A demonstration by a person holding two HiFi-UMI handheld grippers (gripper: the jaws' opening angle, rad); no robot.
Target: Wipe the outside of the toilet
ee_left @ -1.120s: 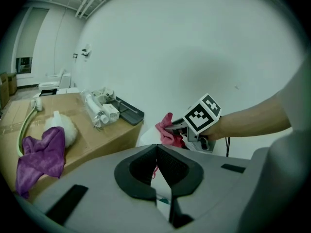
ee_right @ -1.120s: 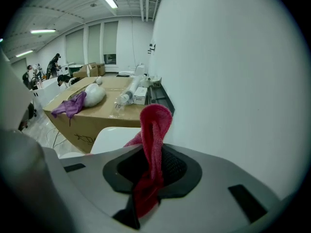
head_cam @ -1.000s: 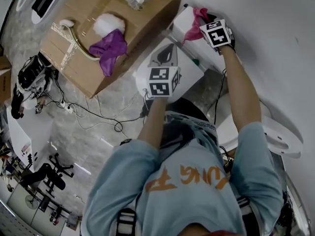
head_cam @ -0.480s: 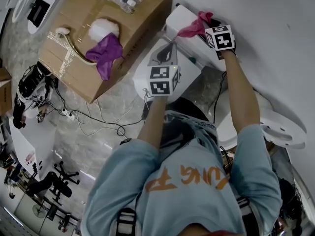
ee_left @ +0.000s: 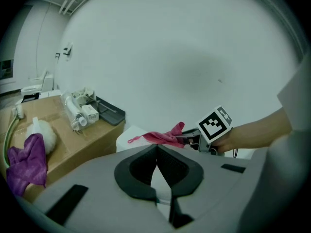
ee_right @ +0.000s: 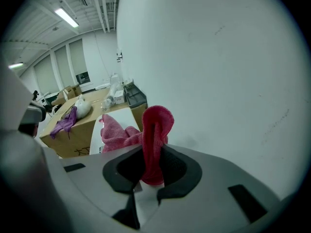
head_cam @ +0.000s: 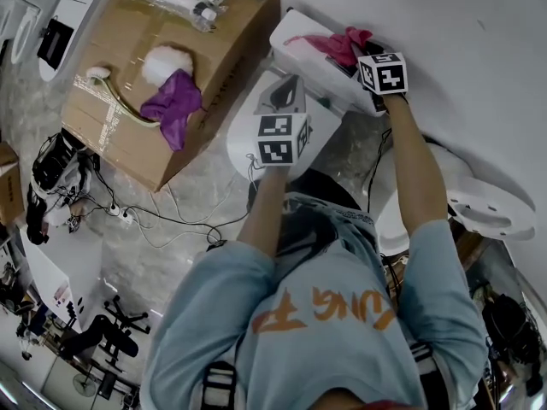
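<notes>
**With the cloth on the cistern lid, one gripper does the work**

Where the head view reaches its upper middle, the right gripper (head_cam: 366, 60) sits at the top of the toilet (head_cam: 244, 135), close against the wall (head_cam: 453, 24). Its jaws are clamped on a pink cloth (head_cam: 329, 45). In the right gripper view a doubled fold of that cloth rises straight up between the pads, and the rest trails to the left. From above, the trailing part lies across the white cistern lid (head_cam: 303, 65). Whether it is pressed flat there or only draped cannot be told at this size.

The left gripper (ee_left: 156, 149) is at the centre of the head view, over the bowl end of the toilet. Its pads meet at the tips with nothing between them, so it is closed and empty.

The cloth looks like soft, light terry. It should bunch and drag rather than slide, and a pinch on a fold, as here, probably leaves enough loose fabric to sweep with. The porcelain is hard, smooth and likely slippery, so the wiping calls for steady downward pressure rather than grip.

At the upper left of the head view, a cardboard box (head_cam: 128, 122) carries a purple cloth (head_cam: 171, 101), well apart from both grippers.
</notes>
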